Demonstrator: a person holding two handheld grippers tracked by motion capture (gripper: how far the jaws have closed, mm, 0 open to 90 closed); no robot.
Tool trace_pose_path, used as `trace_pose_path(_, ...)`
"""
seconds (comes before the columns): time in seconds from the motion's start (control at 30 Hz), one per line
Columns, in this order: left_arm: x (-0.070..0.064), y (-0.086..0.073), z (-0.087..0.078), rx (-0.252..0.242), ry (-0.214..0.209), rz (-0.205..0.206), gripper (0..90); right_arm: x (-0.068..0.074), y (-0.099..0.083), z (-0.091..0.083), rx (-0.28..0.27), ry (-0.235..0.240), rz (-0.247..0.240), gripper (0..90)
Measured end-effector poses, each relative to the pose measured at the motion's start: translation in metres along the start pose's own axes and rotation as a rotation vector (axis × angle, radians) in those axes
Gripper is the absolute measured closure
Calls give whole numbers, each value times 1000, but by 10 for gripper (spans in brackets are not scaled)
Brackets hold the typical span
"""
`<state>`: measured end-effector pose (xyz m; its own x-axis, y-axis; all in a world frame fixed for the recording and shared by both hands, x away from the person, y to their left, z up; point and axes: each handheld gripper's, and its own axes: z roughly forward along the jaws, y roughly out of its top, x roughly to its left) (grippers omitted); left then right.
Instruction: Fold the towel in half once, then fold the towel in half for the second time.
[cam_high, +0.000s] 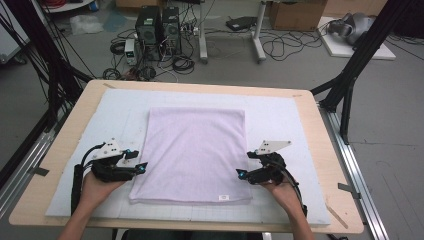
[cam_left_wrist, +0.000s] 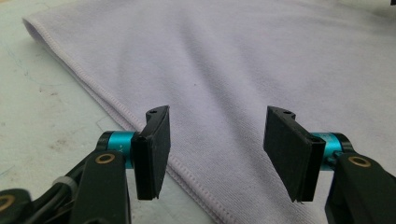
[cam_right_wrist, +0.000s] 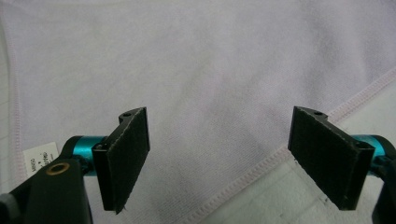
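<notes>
From the high view, a pale lilac towel (cam_high: 194, 152) is lying flat in the middle of a white mat (cam_high: 295, 115) on the wooden table (cam_high: 95, 87), with a little white label (cam_high: 223, 196) near its front edge. The left gripper (cam_high: 141, 166) sits right at the towel's left edge and the right gripper (cam_high: 242, 174) right at its right edge, one in each hand, both pointing inward at the cloth. In the left gripper view, the towel (cam_left_wrist: 261, 60) fills most of the frame, its stitched hem (cam_left_wrist: 116, 109) running diagonally down between the jaws, which are spread wide apart with nothing in them. In the right gripper view it's the same deal: jaws wide open and empty, hovering over the towel (cam_right_wrist: 210, 70) near its hemmed corner, with the label (cam_right_wrist: 39, 157) peeking out at the left.
</notes>
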<state>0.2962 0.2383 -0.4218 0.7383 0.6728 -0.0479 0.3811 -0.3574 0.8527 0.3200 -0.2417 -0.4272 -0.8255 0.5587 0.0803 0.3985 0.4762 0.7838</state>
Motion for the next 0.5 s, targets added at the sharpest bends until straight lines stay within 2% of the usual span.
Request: trace_pose_path(0.5, 2, 1, 0, 16, 15, 10, 413, -1, 1, 2, -9, 3, 12, 180)
